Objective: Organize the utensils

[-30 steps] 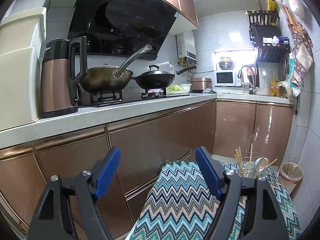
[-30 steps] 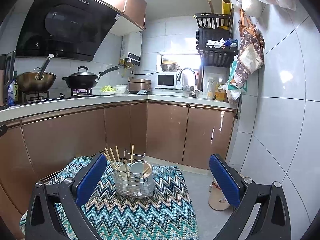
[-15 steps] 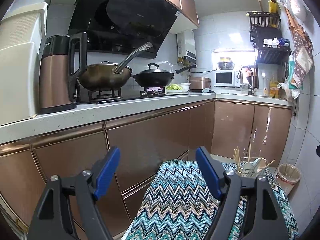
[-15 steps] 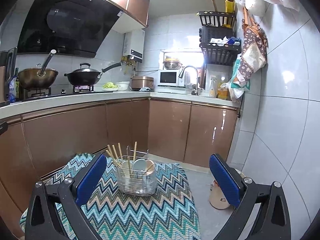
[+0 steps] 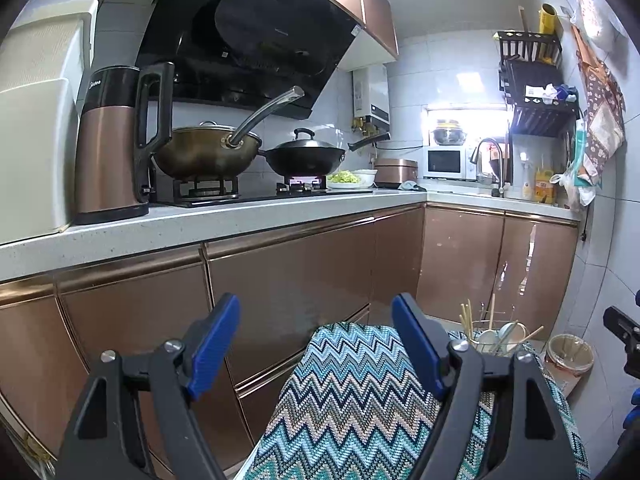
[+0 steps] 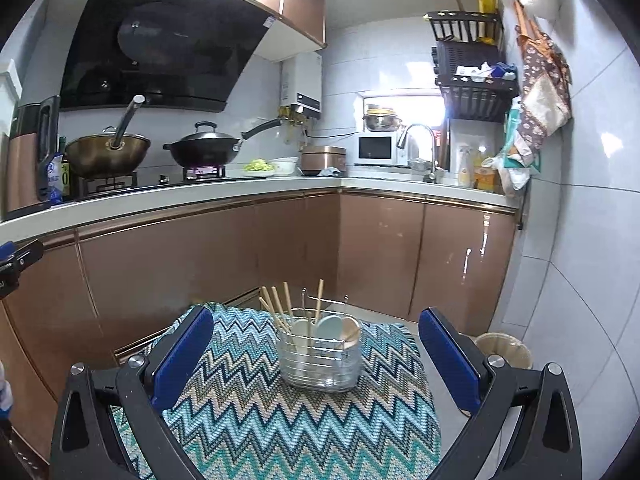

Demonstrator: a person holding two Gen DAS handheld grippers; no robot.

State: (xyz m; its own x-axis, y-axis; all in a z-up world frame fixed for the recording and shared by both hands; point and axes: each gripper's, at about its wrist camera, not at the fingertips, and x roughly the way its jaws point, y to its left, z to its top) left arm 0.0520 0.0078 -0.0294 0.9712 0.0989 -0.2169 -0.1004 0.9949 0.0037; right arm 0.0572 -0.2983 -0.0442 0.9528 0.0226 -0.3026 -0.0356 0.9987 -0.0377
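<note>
One utensil holder (image 6: 320, 356) (wire frame around a clear liner, roughly cylindrical) stands upright on the surface (image 6: 248, 412), near its far edge. It holds five wooden chopsticks (image 6: 276, 312), leaning at various angles, and three spoons (image 6: 330, 330) with rounded bowls: two pale, one wooden. The surface is covered with a woven zigzag cloth in teal, navy and beige.

Two tools are present. The left tool (image 5: 316, 344) has its blue ribbed pads spread wide with nothing between them. The right tool (image 6: 316, 354) is likewise spread wide and empty, short of the holder.

The room is a tiled kitchen with glossy copper cabinets (image 6: 208, 252); two woks (image 6: 108, 152) sit on the stove, and one woven bin (image 6: 506, 350) stands on the floor.
</note>
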